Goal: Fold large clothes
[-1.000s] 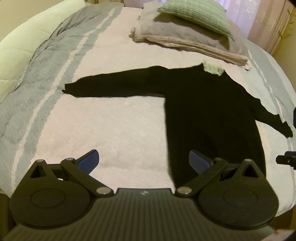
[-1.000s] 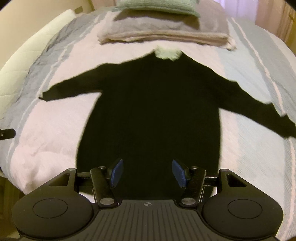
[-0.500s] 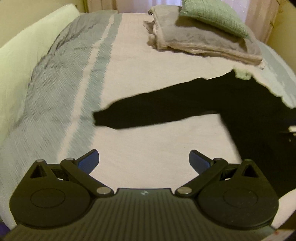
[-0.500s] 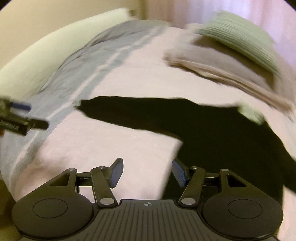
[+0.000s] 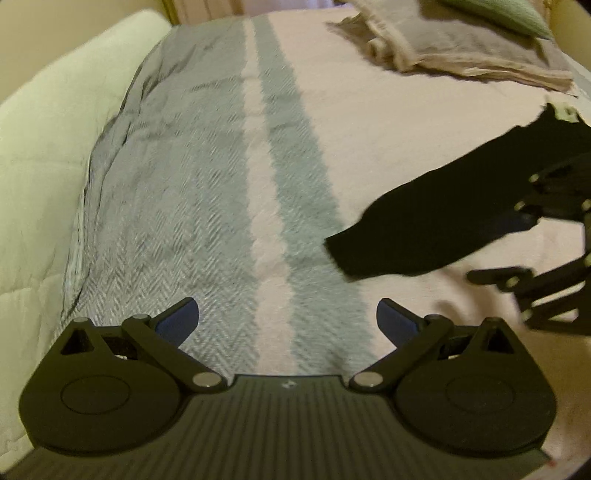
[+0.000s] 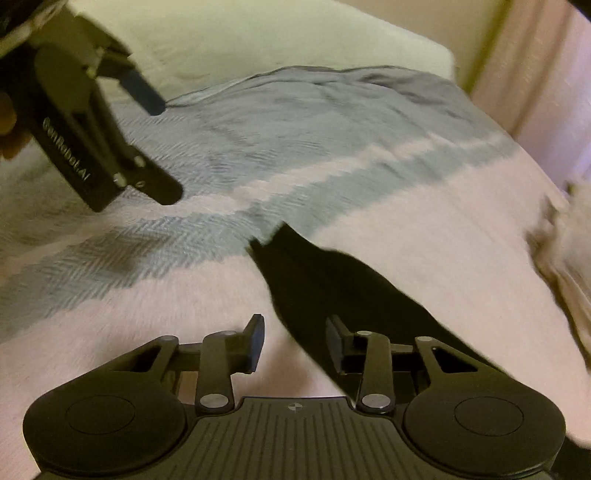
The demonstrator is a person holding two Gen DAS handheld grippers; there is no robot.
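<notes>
Left wrist view: the left gripper [image 5: 287,319] hangs over the striped bedspread [image 5: 207,192] with its jaws spread wide and nothing between them; the end of the black sweater's sleeve [image 5: 424,236] lies ahead and to the right, well clear of the blue pads [image 5: 177,319].
Right wrist view: the right gripper [image 6: 294,341] sits low over that same sleeve [image 6: 332,291], the dark cloth running up between its fingers toward the cuff.
Right jaws: they have just been closing but a gap remains, with the sleeve in it; neither pad visibly presses the fabric, so I read this as not yet a grip.
Garment position: the sweater lies flat on the bed with this sleeve stretched out sideways across the pale band, its cuff reaching the edge of the blue-grey stripe; the body is mostly out of frame to the right.
Why this layout: spread flat, the sleeve can probably be pinched partway along and carried inward over the body as a first fold.
Left gripper's role: standing open near the cuff, it looks placed to take the sleeve's end, though it has not reached it.
Surroundings: a folded blanket [image 5: 461,48] with a green pillow [image 5: 506,14] rests at the bed's far end, apart from the sweater.
Clarity: both views are motion-blurred, so pad contact cannot be settled.
</notes>
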